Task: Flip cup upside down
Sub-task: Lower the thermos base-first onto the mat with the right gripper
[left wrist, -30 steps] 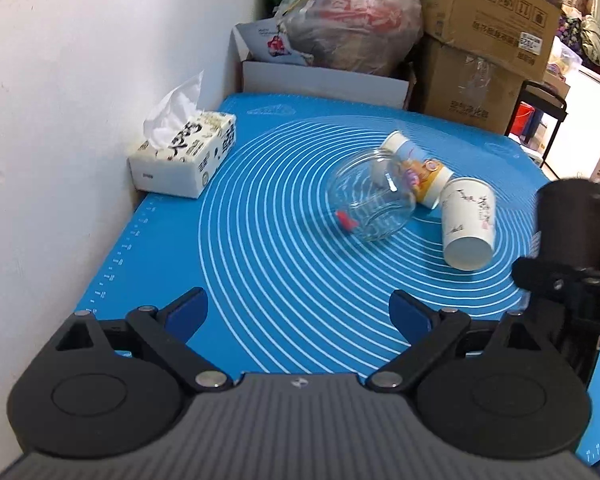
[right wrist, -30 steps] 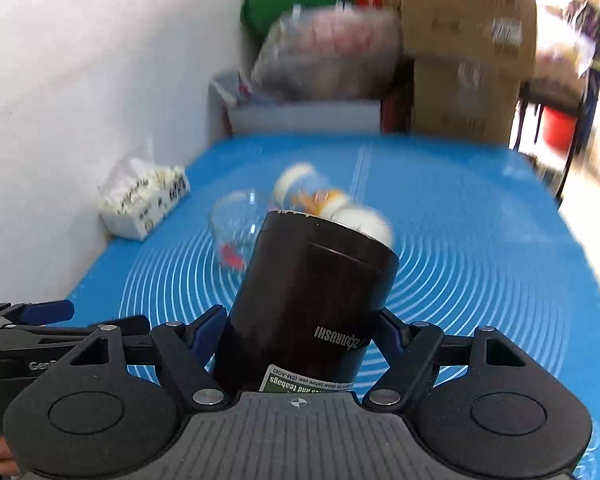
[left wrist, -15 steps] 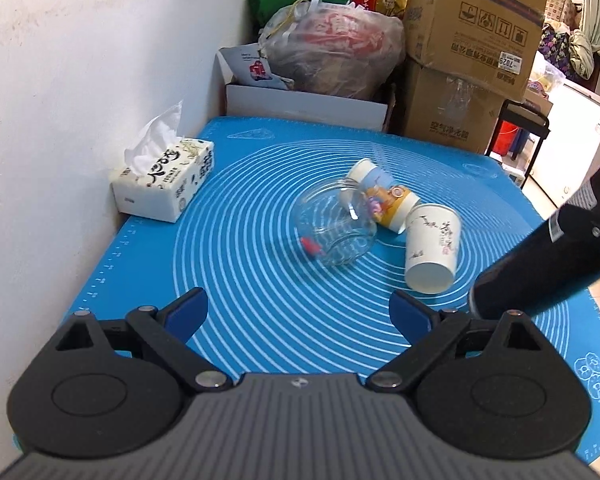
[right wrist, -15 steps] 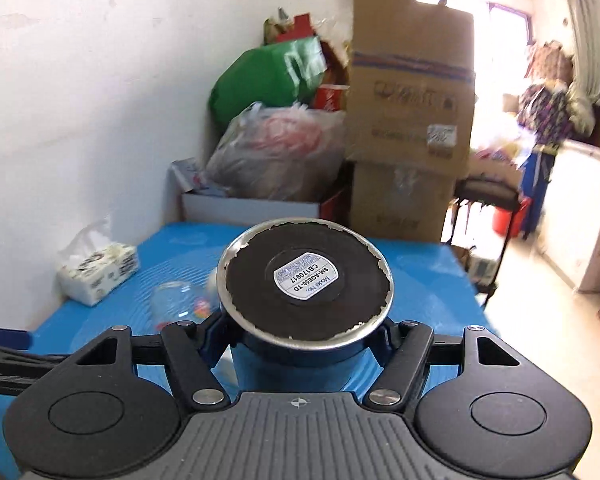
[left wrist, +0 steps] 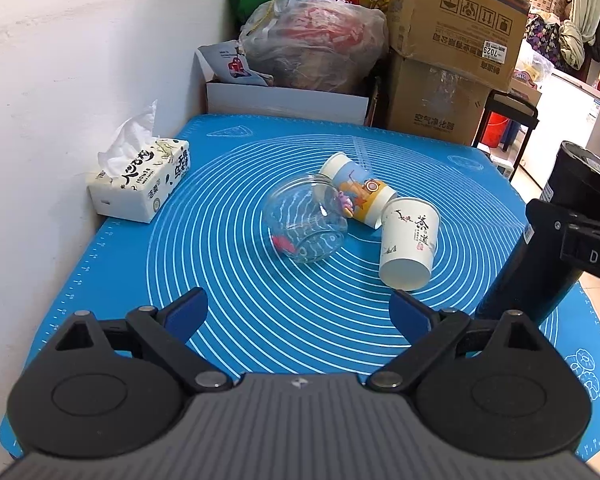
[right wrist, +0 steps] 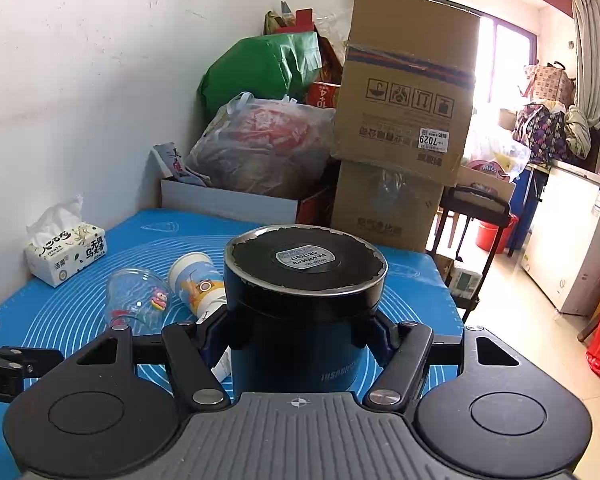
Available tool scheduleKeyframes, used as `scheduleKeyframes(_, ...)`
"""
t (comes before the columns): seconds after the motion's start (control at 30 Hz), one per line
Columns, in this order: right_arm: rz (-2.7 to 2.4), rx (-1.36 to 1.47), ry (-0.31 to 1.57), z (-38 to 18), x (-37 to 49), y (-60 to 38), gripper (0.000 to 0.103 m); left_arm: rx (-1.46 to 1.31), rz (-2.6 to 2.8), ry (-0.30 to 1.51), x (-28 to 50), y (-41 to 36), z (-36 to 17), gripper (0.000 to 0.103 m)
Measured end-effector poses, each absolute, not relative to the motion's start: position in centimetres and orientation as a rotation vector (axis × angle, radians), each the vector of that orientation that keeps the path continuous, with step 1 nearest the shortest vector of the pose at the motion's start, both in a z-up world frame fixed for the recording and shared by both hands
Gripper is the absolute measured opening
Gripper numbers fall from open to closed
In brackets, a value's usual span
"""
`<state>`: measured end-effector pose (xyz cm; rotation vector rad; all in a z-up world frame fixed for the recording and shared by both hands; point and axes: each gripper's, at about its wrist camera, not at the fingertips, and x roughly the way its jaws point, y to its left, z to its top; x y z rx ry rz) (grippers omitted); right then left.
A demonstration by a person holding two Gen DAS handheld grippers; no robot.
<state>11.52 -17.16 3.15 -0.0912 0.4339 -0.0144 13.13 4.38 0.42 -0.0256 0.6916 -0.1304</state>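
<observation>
My right gripper (right wrist: pixel 296 332) is shut on a dark blue-black metal cup (right wrist: pixel 300 312). The cup is upside down, its base with a round sticker facing up. In the left wrist view the cup (left wrist: pixel 540 264) stands near-upright at the right edge of the blue mat (left wrist: pixel 236 280), with the right gripper's body clamped around it. Its mouth is at the mat; I cannot tell whether it touches. My left gripper (left wrist: pixel 300 312) is open and empty, low over the mat's near edge.
A glass jar (left wrist: pixel 306 224), a printed paper cup (left wrist: pixel 358 196) and a white paper cup (left wrist: pixel 408 252) lie on their sides mid-mat. A tissue box (left wrist: pixel 140 180) sits by the left wall. Cardboard boxes (left wrist: pixel 452 52) and bags stand behind the table.
My right gripper has turned the dark cup over, from tilted with its base toward me to base up, and brought it down at the mat's right side. My left gripper pulled back a little.
</observation>
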Motion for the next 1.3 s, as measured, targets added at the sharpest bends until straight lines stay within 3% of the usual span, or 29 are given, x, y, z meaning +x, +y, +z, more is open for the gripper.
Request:
scheduleKeyframes(0.63,-0.021,-0.07,0.461,2.9,11.5,-17.4,0.066,-0.029,-0.132,0.699,12.8,4.3,0.4,0.096)
scheduleKeyframes(1.1,-0.017,-0.056,0.474,3.2,11.0,-17.5,0.082,-0.028,-0.144,0.692,12.5,3.9,0.6,0.096)
scheduleKeyframes(1.17,-0.019,-0.052,0.475,3.3,10.6,-17.6,0.088,-0.029,-0.145,0.688,12.2,3.7,0.8,0.096)
scheduleKeyframes(1.3,-0.012,-0.051,0.478,3.7,8.8,-17.8,0.089,-0.027,-0.161,0.674,11.2,3.2,1.3,0.096)
